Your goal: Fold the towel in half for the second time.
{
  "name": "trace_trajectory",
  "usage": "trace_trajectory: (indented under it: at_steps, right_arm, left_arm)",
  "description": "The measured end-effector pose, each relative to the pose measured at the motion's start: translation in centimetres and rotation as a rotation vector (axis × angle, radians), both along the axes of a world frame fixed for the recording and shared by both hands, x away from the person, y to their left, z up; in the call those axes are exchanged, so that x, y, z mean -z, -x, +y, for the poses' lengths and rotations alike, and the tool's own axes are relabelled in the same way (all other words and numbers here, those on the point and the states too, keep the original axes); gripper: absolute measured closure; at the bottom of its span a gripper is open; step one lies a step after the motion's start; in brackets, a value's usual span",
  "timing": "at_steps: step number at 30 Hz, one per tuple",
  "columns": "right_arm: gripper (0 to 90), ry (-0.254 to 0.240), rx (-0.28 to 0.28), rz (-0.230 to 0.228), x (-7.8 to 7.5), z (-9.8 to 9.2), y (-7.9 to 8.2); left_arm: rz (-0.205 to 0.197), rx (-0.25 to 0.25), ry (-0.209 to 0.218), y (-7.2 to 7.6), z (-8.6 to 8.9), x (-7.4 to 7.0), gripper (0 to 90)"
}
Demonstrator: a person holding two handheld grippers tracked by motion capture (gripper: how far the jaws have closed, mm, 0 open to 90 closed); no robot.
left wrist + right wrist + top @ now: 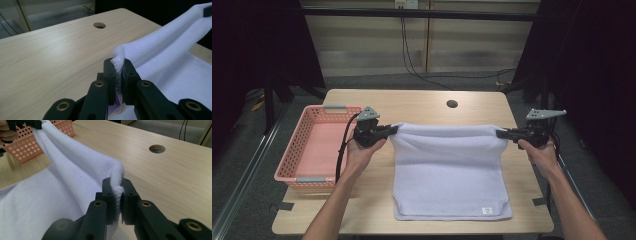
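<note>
Label: a small white tag (486, 210) is sitting on the towel's near right corner; its writing is too small to read.
Towel: the white towel (447, 170) is lying on the surface (422, 102), its far edge lifted and stretched between the two tongs.
Left tongs: the left tongs (119, 71) are pinching the towel's far left corner, jaws nearly closed on the cloth.
Right tongs: the right tongs (118, 191) are clamping the far right corner the same way.
Open room: bare wood is showing beyond the towel, around the round hole (452, 104).
Edges: the pink basket (314, 145) is sitting at the surface's left edge, just beside the left hand (362, 150).
Gripper views: they are showing the cloth bunched between the pads.

Small label on towel (486, 210) corner, print unreadable.
</note>
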State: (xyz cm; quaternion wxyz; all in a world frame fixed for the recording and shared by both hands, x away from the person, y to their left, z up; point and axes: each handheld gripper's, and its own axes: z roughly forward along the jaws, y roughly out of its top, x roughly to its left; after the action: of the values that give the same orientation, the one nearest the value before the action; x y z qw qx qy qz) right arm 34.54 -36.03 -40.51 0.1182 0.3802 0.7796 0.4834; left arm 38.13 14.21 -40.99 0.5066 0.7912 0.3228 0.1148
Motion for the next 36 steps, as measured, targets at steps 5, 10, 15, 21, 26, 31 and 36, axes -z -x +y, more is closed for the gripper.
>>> trace_trajectory:
  at_steps: [5, 10, 15, 21, 26, 31, 36]
  right_arm:
    - [82.6, -0.019, -0.028, -0.018, -0.4, -0.5, 2.3]
    - [81.0, -0.037, -0.07, -0.017, 0.5, -1.0, 5.8]
    - [79.4, -0.031, -0.107, 0.037, 3.2, -0.9, 9.5]
    - [78.2, -0.008, -0.121, 0.112, 6.3, -1.3, 12.5]
    - [76.4, 0.019, -0.142, 0.12, 6.6, -1.5, 14.2]
    - [69.4, 0.009, -0.165, 0.107, 6.2, -1.6, 16.1]
    - [64.2, -0.012, -0.119, 0.087, 5.4, -1.9, 17.1]
  left_arm:
    - [-0.027, 0.04, 0.015, 2.7, 0.0, -0.3, 83.7]
    - [-0.023, 0.064, 0.033, 5.3, 0.5, 0.4, 82.7]
    - [0.02, 0.113, -0.013, 8.0, 0.5, 2.4, 81.9]
    - [0.084, 0.17, -0.08, 11.1, 0.9, 4.9, 80.5]
    - [0.125, 0.203, -0.111, 13.2, 1.7, 6.2, 79.7]
    - [0.143, 0.238, -0.125, 15.2, 2.3, 6.3, 73.7]
    - [0.123, 0.233, -0.044, 15.6, 3.4, 5.0, 68.7]
